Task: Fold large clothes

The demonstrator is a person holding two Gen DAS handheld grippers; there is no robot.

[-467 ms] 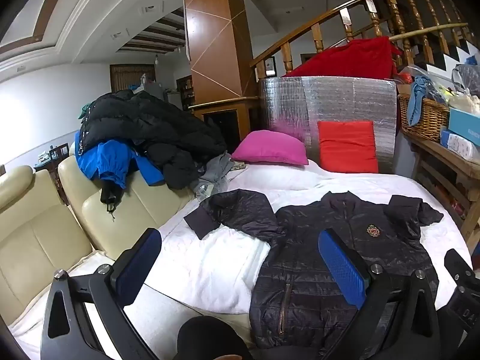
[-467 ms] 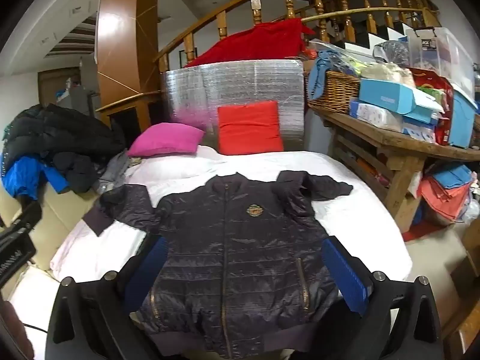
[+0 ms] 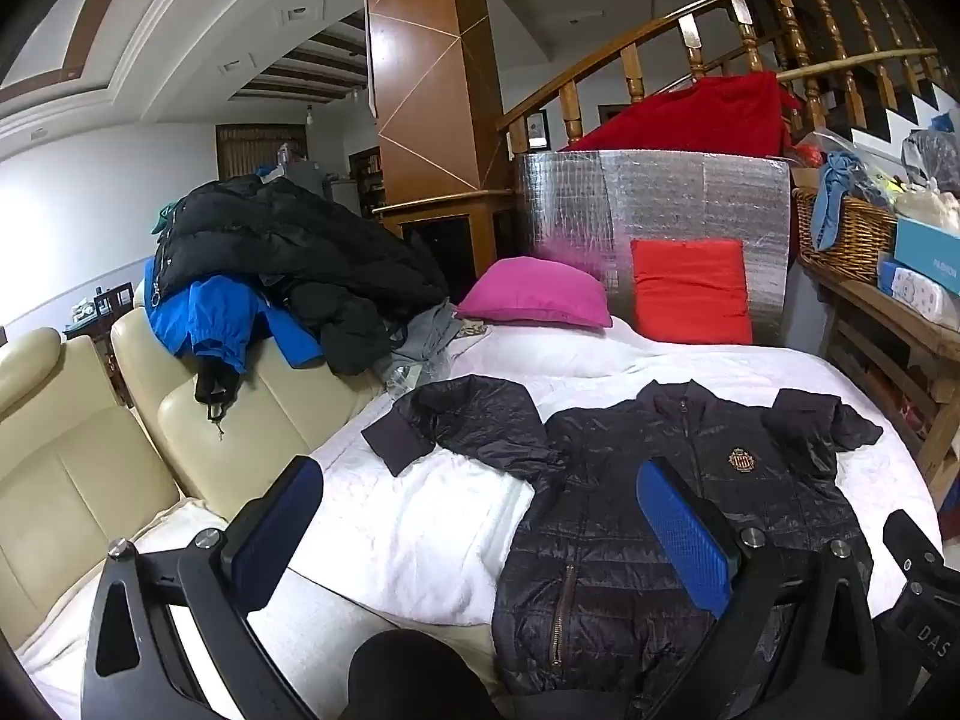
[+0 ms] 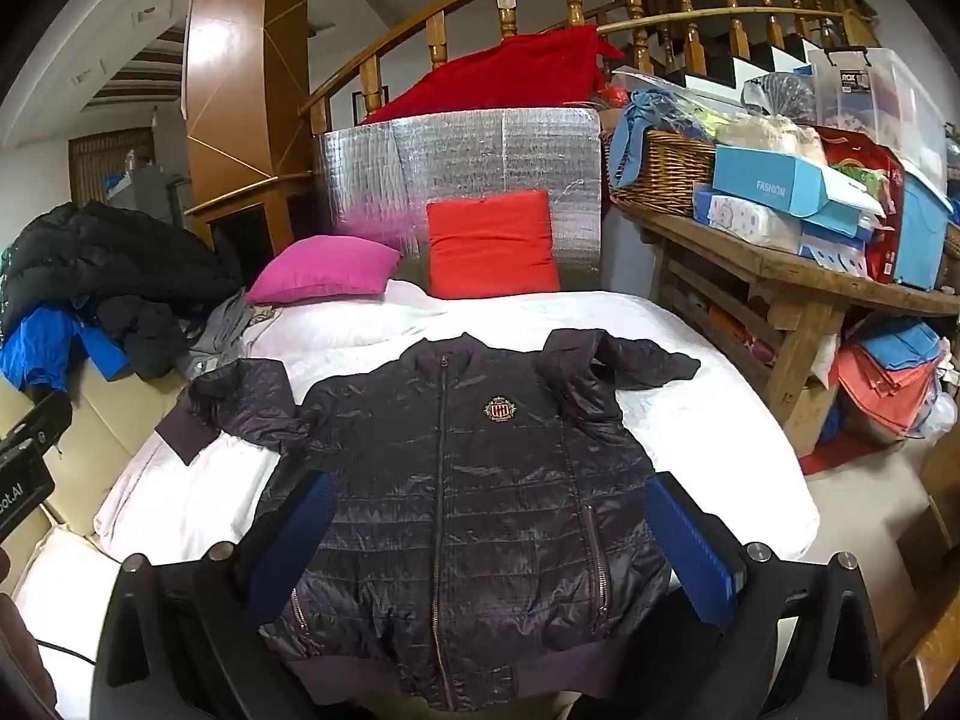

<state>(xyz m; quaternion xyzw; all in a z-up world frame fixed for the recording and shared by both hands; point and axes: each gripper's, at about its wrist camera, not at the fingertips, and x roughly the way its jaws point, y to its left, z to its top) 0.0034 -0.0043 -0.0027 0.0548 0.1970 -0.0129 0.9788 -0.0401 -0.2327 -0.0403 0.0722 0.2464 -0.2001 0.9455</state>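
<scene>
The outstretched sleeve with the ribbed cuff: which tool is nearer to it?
Left. The left tool hangs open over the white cover just short of the sleeve; the right tool, also open, sits over the jacket's body.

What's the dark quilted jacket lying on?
The dark quilted jacket lies flat, front up, on a white sheet that shows around it. What the sheet covers under the jacket is hidden.
</scene>
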